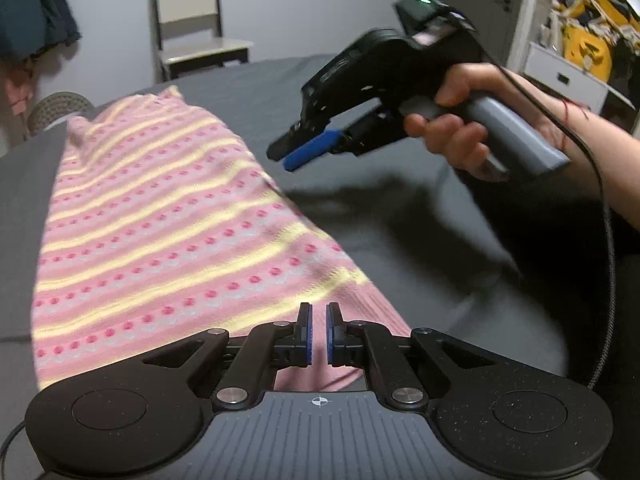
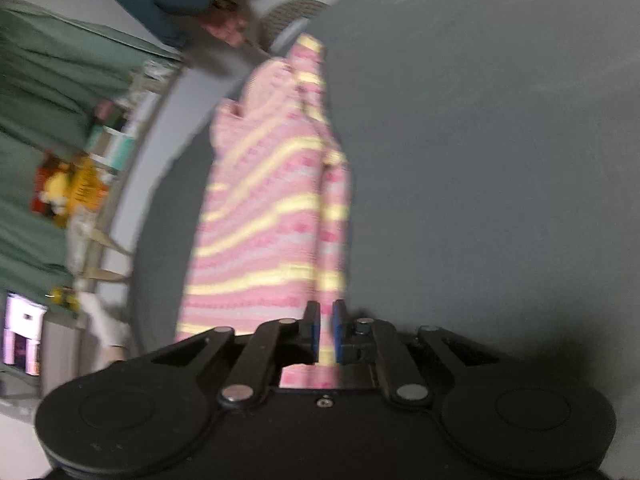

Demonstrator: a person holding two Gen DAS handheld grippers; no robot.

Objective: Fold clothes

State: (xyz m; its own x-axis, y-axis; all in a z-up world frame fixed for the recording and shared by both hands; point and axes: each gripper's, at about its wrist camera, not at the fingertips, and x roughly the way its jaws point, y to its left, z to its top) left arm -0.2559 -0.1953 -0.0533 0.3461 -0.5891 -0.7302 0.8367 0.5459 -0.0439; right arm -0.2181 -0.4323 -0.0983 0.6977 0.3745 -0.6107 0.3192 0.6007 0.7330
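A pink sweater (image 1: 160, 220) with yellow stripes and red dots lies stretched out on a dark grey bed (image 1: 400, 280). My left gripper (image 1: 319, 312) is shut, its fingertips over the near hem; I see no cloth pinched between the pads. My right gripper (image 1: 281, 159) hangs in the air to the right of the sweater, above the bedcover, held by a hand (image 1: 452, 136). Its jaws are nearly together and empty. In the right wrist view, the right gripper (image 2: 326, 308) looks along the sweater (image 2: 264, 200), whose sleeve (image 2: 334, 220) lies folded onto the body.
A pale wooden chair (image 1: 192, 20) stands beyond the bed by the wall. A round woven stool (image 1: 58, 106) sits at the far left corner. Shelves with yellow items (image 1: 584, 40) are at the right. A black cable (image 1: 604, 240) trails from the right gripper.
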